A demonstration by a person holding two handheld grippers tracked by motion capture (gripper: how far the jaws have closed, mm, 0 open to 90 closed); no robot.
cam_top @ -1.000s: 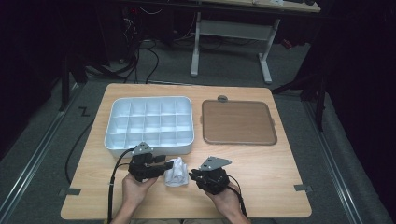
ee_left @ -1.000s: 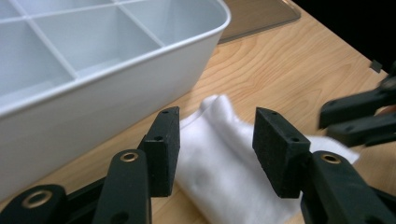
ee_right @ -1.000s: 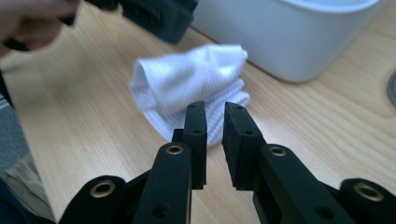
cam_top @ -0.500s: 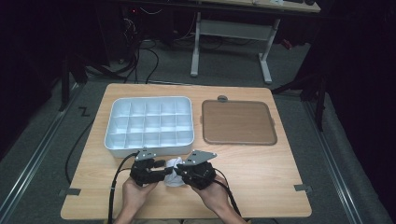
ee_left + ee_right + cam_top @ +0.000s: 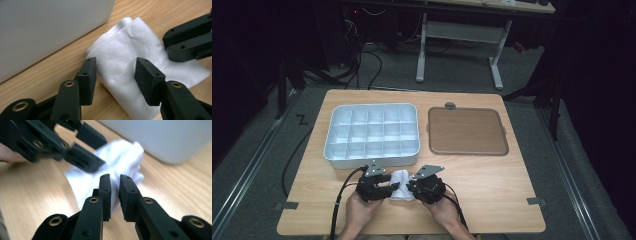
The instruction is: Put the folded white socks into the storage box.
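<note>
The left gripper [image 5: 115,72] is standing with its jaws apart around one end of the white folded cloth [image 5: 400,179], not pressing it. The cloth is lying crumpled on the wooden table [image 5: 492,180], just in front of the white plastic compartment tray [image 5: 372,132]. The right gripper [image 5: 114,195] is pinching the cloth's other end. The flat brown lid [image 5: 467,131] is lying farther right.

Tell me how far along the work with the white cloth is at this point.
Early stage. The white cloth lies folded on the table in front of the tray. The right gripper pinches its edge; the left gripper straddles it with fingers apart. Tray compartments look empty; any moving or refolding remains.
</note>
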